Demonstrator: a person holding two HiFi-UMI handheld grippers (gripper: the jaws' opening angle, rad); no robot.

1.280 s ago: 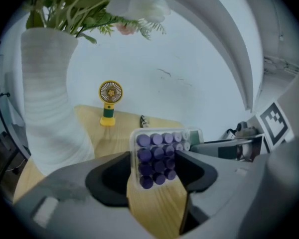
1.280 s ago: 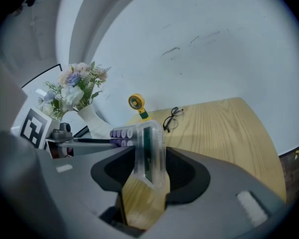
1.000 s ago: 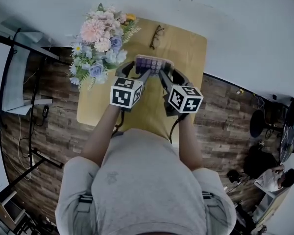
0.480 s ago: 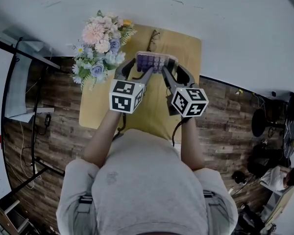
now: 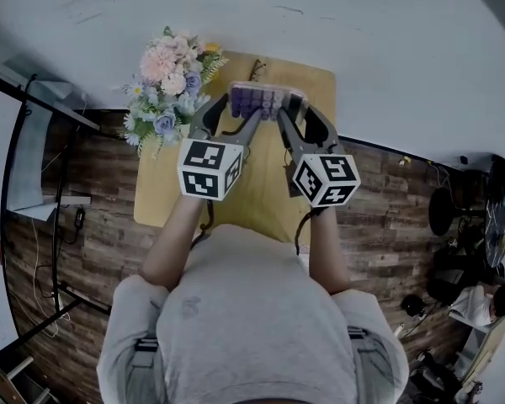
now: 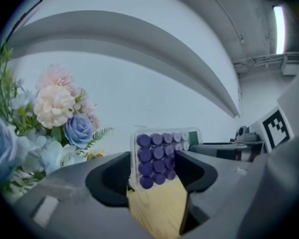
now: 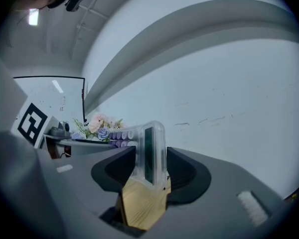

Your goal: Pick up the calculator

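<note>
**Now: calculator held in both grippers, above the table**

Head view. I have the left gripper (image 5: pixel 236 112) and the right gripper (image 5: pixel 295 112) side by side, pointing away from me. Both are closed on the calculator (image 5: pixel 265 101), which lies crosswise at their tips. The left cube (image 5: pixel 209 168) and the right cube (image 5: pixel 326 179) sit at the near ends of the tools. The table (image 5: pixel 164 192) lies below both tools, with the calculator over its far edge. The flowers (image 5: pixel 168 74) stand just left of the left gripper's tips. A white wall (image 5: pixel 387 49) rises beyond the tips.

Left gripper view. The left gripper (image 6: pixel 157 171) is holding the calculator (image 6: pixel 159 158) by the end that carries the purple keys (image 6: pixel 154 154). The jaws press on it from either side, and the keys face back along the tool. The rest of the body runs on behind the right jaw. The table (image 6: pixel 157 208) shows below, in the gap between the jaws, and only wall lies behind the calculator. The flowers (image 6: pixel 55 113) are to the left of the tool, and the right cube (image 6: pixel 276 128) is to its right.

Right gripper view. The right gripper (image 7: pixel 149 168) has its jaws set fairly wide, yet shut on the calculator (image 7: pixel 147 153). It holds the end with the dark display (image 7: pixel 148 151). The keyed part (image 7: pixel 120 133) runs off behind the left jaw. The table (image 7: pixel 139 205) shows under the held end. Left of the tool are the flowers (image 7: pixel 99 126) and the left cube (image 7: pixel 32 121).
</note>
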